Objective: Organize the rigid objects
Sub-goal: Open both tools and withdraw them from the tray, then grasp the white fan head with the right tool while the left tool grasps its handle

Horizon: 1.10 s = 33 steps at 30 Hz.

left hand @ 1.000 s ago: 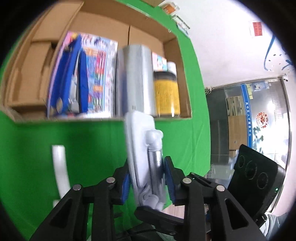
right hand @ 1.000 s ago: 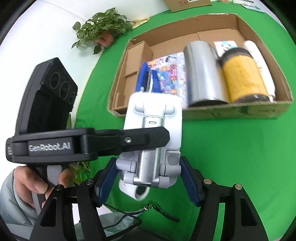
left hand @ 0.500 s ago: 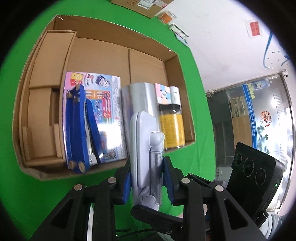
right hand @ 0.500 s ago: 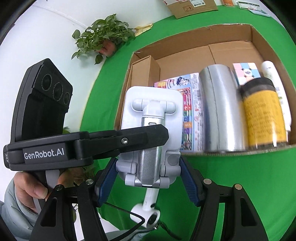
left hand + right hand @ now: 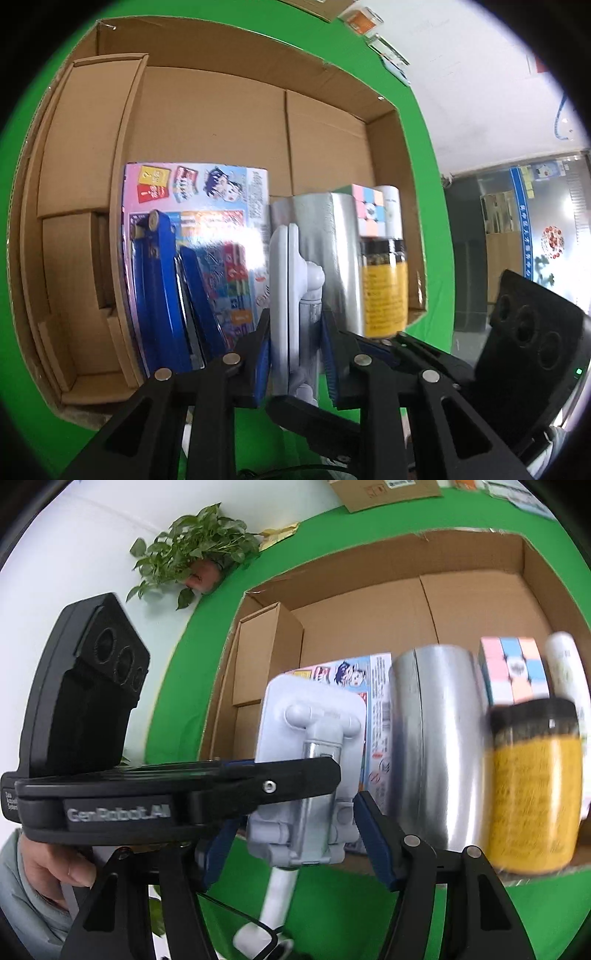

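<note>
The box [image 5: 240, 44] on the green cloth [image 5: 424, 184] lies straight ahead of and below both claws. Its near half is packed in a row and its far floor is bare. A smaller carton [image 5: 85, 140] stands along its left wall.

From left to right the row holds a magazine [image 5: 207, 206] with a blue tool [image 5: 159, 295] on it, a silver can [image 5: 332, 240] and a yellow jar [image 5: 384, 288]. A cube [image 5: 365, 210] and a white bottle [image 5: 391, 206] sit just behind the jar.

The stand [image 5: 291, 280], white and grey and folded flat, is the task's thing. It is held in the air over the near rim, in front of the seam between the magazine and the can. Its long axis runs near to far, in line with the fingers, and its flat plate stands on edge.

The left gripper [image 5: 295, 350] clamps it across its thin side. Its jaws have just been closing, with the stand between them. The right gripper [image 5: 297, 845] reaches in at right angles to the left. Its blue pads sit against the hinged base at its wide sides, so it looks clamped too.

Both hands are equally near, since both carry it. The coming move probably turns on clearing the near row. The free floor lies beyond the can and magazine, so the stand would have to travel further away and down. A slot between those two looks tight for it.
</note>
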{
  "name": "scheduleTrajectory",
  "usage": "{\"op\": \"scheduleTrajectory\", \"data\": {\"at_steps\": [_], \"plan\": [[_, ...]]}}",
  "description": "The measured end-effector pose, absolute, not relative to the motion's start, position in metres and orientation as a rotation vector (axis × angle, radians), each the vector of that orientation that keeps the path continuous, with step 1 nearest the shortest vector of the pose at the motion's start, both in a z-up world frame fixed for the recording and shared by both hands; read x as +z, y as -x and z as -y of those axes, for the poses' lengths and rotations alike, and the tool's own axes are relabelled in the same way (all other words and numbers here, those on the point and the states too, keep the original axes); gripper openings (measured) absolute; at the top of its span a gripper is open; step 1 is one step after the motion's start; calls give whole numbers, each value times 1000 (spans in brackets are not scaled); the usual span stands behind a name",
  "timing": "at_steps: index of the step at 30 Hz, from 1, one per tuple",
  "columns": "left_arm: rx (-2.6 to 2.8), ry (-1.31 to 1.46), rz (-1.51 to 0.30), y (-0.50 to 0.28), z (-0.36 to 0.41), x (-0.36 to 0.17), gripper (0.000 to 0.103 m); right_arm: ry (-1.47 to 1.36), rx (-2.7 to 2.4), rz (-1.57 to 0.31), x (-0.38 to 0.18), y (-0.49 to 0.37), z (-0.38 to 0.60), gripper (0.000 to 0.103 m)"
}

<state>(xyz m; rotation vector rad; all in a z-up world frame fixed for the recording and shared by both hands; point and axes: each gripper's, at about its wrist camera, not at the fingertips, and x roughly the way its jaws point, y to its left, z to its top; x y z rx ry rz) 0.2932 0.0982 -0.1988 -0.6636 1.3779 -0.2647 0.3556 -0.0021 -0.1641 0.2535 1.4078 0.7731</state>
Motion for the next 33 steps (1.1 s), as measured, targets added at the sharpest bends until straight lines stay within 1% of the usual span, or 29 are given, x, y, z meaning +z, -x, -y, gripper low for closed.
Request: {"op": "scheduleTrajectory", "data": {"at_steps": [3,4,5,6,7,8,12,18,19,20,21,22,24,25,26,27,28,29,31,33], "plan": [[-216,681,-1340,-292,-108,-194,24,-238,776,-1391,-160,-359,5,63],[-213,710,-1314,-291,-114,-190,30,-226,771,-1380,-157,-359,8,63],[-212,742,-1287,-288,-119,-184,34,-217,767,-1372,-154,-358,9,69],[-203,752,-1268,-286,-123,-178,44,-209,755,-1364,-150,-356,12,74],[-189,746,-1242,-282,-127,-169,54,-201,735,-1357,-146,-353,17,87],[-180,727,-1207,-278,-130,-158,57,-199,719,-1352,-143,-350,21,97],[-157,656,-1141,-261,-137,-129,58,-193,674,-1334,-128,-333,35,102],[-96,612,-1095,-216,-145,-112,58,-109,623,-1264,-99,-299,40,102],[-89,613,-1088,-208,-146,-111,51,-90,620,-1252,-94,-294,39,99],[-79,603,-1085,-201,-146,-110,39,-77,625,-1236,-89,-289,39,80],[-68,583,-1091,-195,-147,-108,8,-67,646,-1211,-82,-282,38,65],[-51,556,-1105,-187,-146,-108,3,-51,657,-1198,-76,-278,37,45],[-42,512,-1085,-170,-145,-102,3,-16,652,-1164,-66,-268,35,44],[-40,492,-1057,-159,-145,-96,7,-20,649,-1149,-62,-265,36,57],[-27,472,-1045,-152,-145,-92,12,-24,639,-1142,-59,-262,35,92],[-12,453,-1040,-148,-144,-89,39,-33,615,-1136,-56,-259,36,103],[12,432,-1035,-142,-144,-87,77,-50,593,-1119,-55,-256,36,103],[35,415,-1008,-133,-144,-84,87,-52,583,-1125,-56,-253,34,103],[5,421,-933,-116,-144,-83,88,-32,589,-1160,-63,-249,27,102],[-27,447,-970,-109,-145,-92,88,-4,602,-1198,-72,-241,21,102]]}}
